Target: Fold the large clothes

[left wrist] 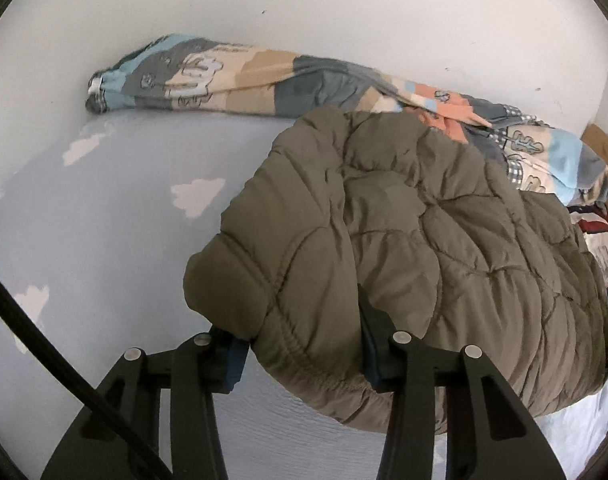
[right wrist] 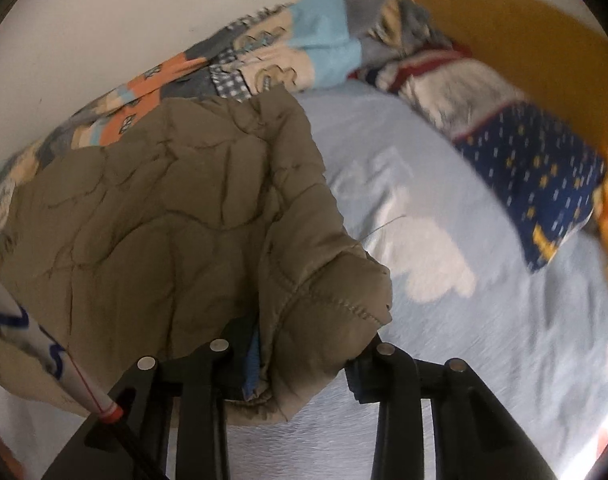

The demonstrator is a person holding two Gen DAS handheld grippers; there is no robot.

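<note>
Clearly, in the left wrist view, the left tongs (left wrist: 304, 360) at the bottom of the frame are pinching the near edge of a quilted olive jacket (left wrist: 404, 240), a thick roll of its hem bunched between the two fingers. The jacket fills the centre and right of the frame and lies on a bed with a pale blue sheet (left wrist: 104, 240) printed with white clouds. Behind it, across the upper middle, a patchwork blanket (left wrist: 224, 76) lies bunched along the white wall (left wrist: 304, 0).

From the right wrist view, which is somewhat blurred, the right tongs (right wrist: 300, 364) at the bottom centre are likewise clamped on a padded corner of the same jacket, and the garment spreads away to the left and centre of the frame. The blue sheet shows on the right, with a dark blue starred cloth (right wrist: 544, 184) at the right edge and a wooden board (right wrist: 524, 28) in the upper right.

By its looks the jacket is soft, puffy and fairly light, but bulky: it should sag between the two holds and spring back from a crease. Its smooth shell may slip, so stitched hems and corners, as gripped now, seem the safest places to take hold.
</note>
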